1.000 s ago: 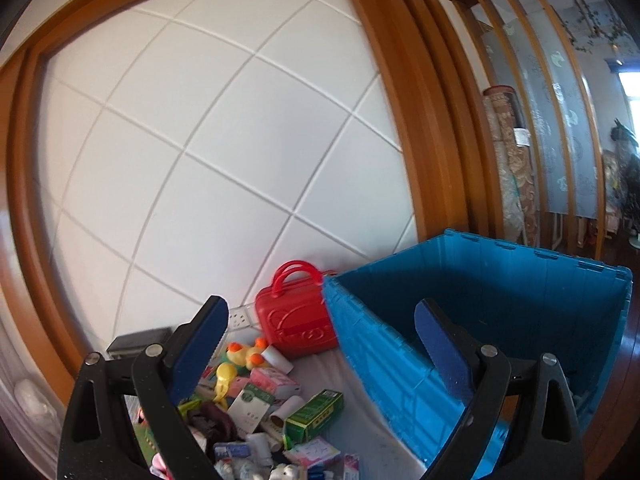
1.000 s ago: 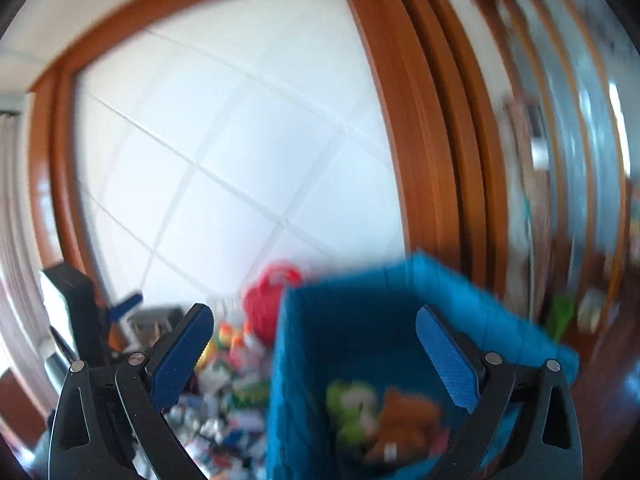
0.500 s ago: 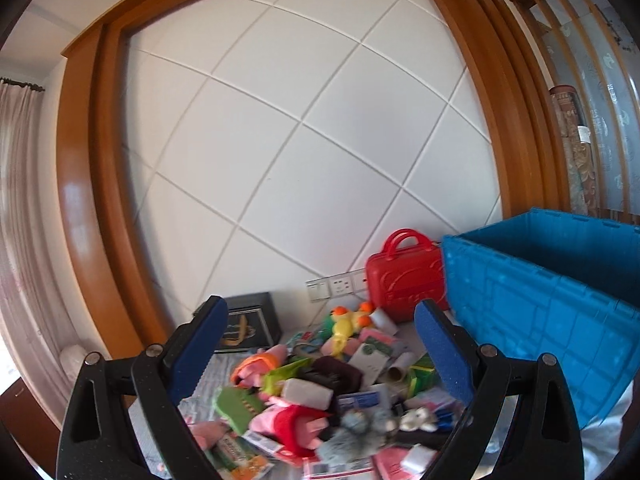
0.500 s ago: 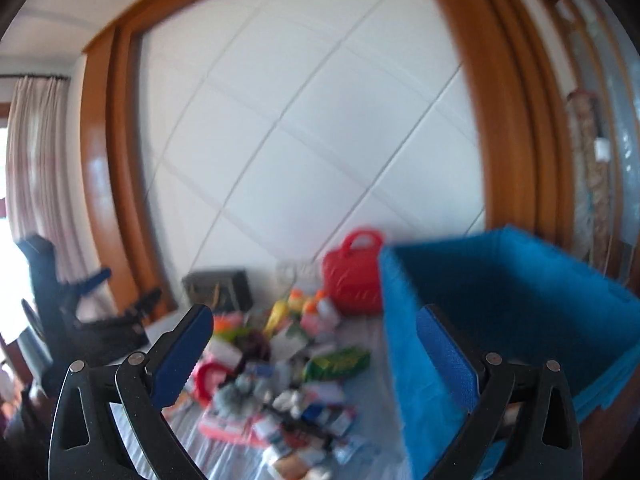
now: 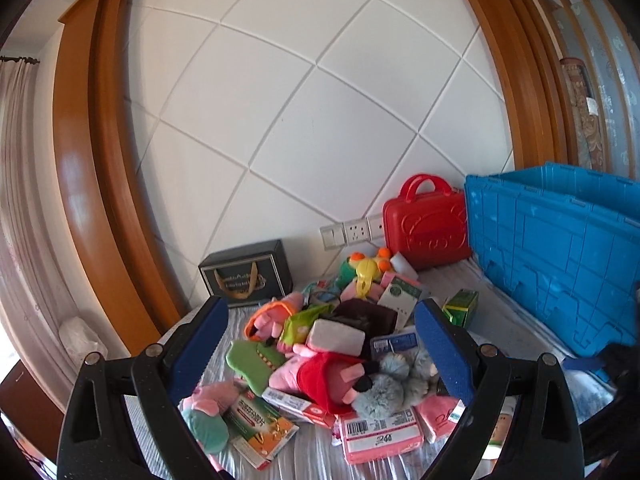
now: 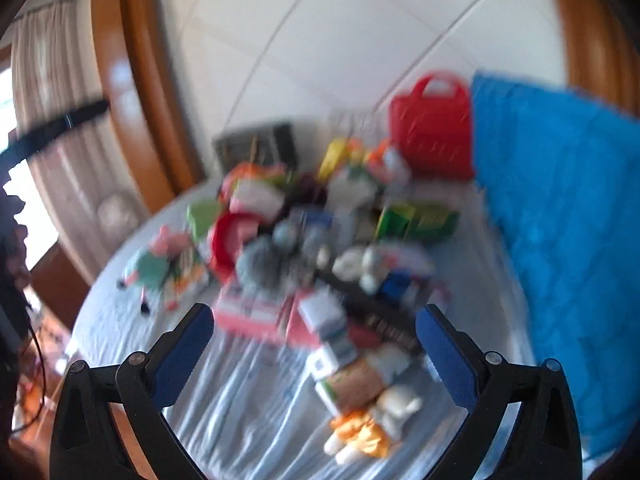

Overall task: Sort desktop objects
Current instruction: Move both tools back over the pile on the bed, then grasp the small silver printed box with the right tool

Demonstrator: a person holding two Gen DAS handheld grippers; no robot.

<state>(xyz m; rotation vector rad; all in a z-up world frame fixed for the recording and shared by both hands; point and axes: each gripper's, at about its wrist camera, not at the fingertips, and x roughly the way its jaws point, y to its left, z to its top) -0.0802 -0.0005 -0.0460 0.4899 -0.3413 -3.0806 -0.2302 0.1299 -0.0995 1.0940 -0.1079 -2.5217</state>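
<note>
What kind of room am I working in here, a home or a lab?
Most likely a home: a wood-framed panelled wall with wall sockets, a curtain at the left, and toys and packets heaped on a cloth-covered table beside a blue crate.

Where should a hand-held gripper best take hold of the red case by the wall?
Probably the arched handle atop the red case, coming from above. It stands upright, its right side against the blue crate, toys in front, so only the top is free.
</note>
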